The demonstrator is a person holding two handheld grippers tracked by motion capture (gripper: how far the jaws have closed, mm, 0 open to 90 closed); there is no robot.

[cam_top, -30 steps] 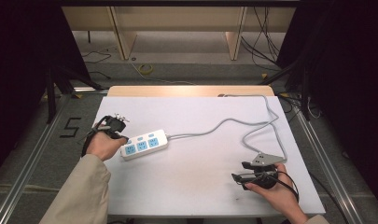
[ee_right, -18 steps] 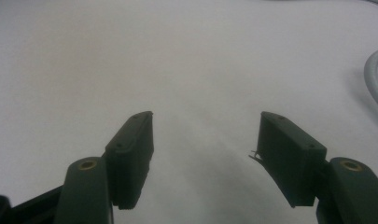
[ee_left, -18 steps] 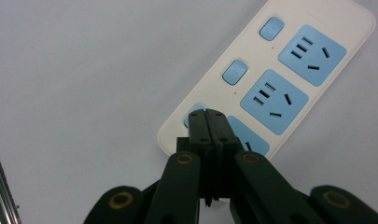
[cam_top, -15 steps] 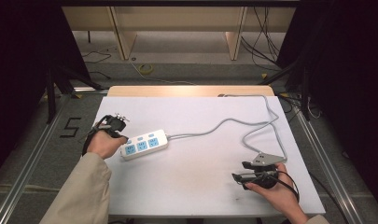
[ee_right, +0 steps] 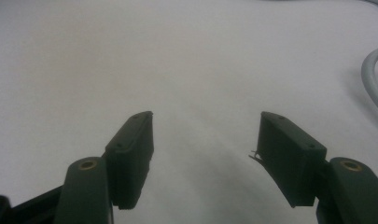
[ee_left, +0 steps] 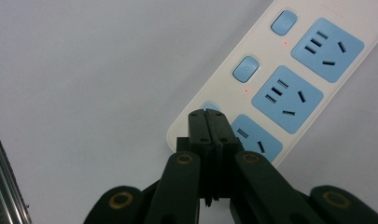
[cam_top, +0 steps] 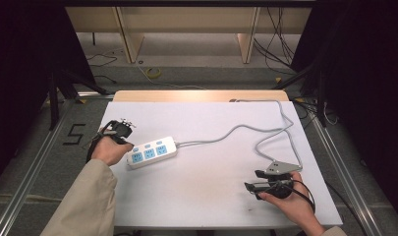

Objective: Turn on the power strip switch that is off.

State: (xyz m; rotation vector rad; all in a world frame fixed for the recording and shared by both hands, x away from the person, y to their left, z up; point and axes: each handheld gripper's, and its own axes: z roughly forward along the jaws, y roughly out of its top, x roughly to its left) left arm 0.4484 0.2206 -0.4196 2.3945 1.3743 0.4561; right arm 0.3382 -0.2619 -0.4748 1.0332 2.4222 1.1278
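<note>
At the power strip's (ee_left: 289, 79) near-left end, the left gripper (ee_left: 208, 122), jaws pressed together, pokes its switch button (ee_left: 211, 107), while the right gripper (ee_right: 205, 140) rests spread, idle.

"5" marked on the floor (cam_top: 74, 133)

A white table (cam_top: 201, 196) stood on a grey floor (cam_top: 49, 162), with a strip of bare wood (cam_top: 196, 95) showing along its far edge. The number 5 (cam_top: 74, 133) was marked in black on the floor to the left of the table. Beyond the table, pale wooden legs (cam_top: 129, 34) of a bench rose from the floor, with a small yellow coil (cam_top: 153, 73) lying between them. Dark cables (cam_top: 277, 44) trailed across the floor at the far right, beside black curtains (cam_top: 363, 73).
</note>
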